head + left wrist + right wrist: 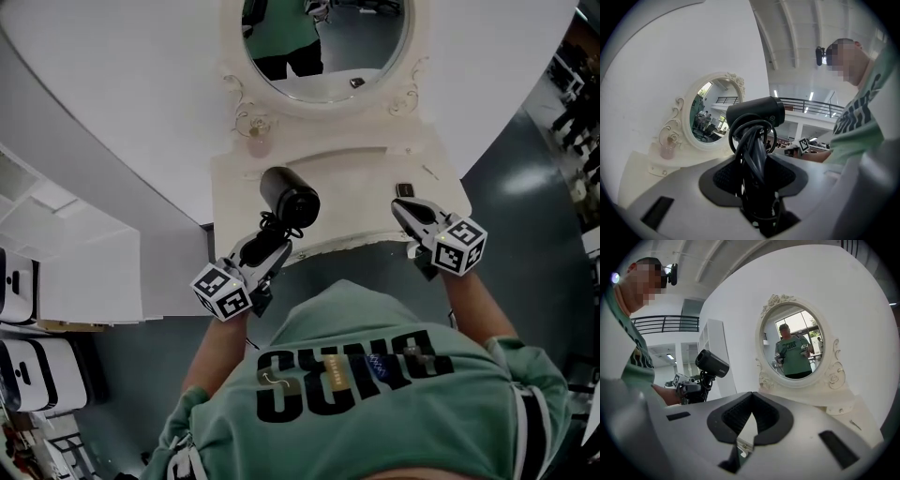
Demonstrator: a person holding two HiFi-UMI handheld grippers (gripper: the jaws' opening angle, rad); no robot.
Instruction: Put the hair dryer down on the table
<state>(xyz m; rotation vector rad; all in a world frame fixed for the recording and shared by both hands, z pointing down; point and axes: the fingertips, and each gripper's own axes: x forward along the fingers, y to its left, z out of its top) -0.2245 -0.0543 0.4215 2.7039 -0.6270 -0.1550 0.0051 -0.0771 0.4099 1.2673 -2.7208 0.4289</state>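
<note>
Left gripper (270, 244): we see it at the lower left of the head view, by the near left corner of the desk. Its jaws are clamped on the handle of the hair dryer. Its marker cube (222, 291) sits at the near end, toward the person.
Hair dryer (289, 194): black and held upright, with the barrel on top and the handle running down into the left gripper's jaws. From above it lies over the left part of the desk. In the right gripper view the hair dryer (712, 363) is raised in the air, not lying on the desk.
Cord (752, 140): black, looped in a bundle round the handle. In the left gripper view it hangs in front of the barrel and passes down between the jaws.
Pink bottle (668, 147): small, standing on the ledge at the left foot of the mirror.
Mirror (323, 37): oval with a cream carved frame, standing at the back of the desk. In the right gripper view it reflects the person in the green shirt.
Desk (356, 178): a cream top set against a curved white wall, mostly bare.
Small dark thing (404, 190): lies flat on the right part of the desk, just beyond the right gripper's tips. We cannot tell what it is.
Right gripper (401, 208): over the near right part of the desk, well apart from the hair dryer. Its jaws are closed tip to tip with nothing between them.
Person (375, 375): in a green shirt, filling the bottom of the head view, one arm reaching to each gripper.
</note>
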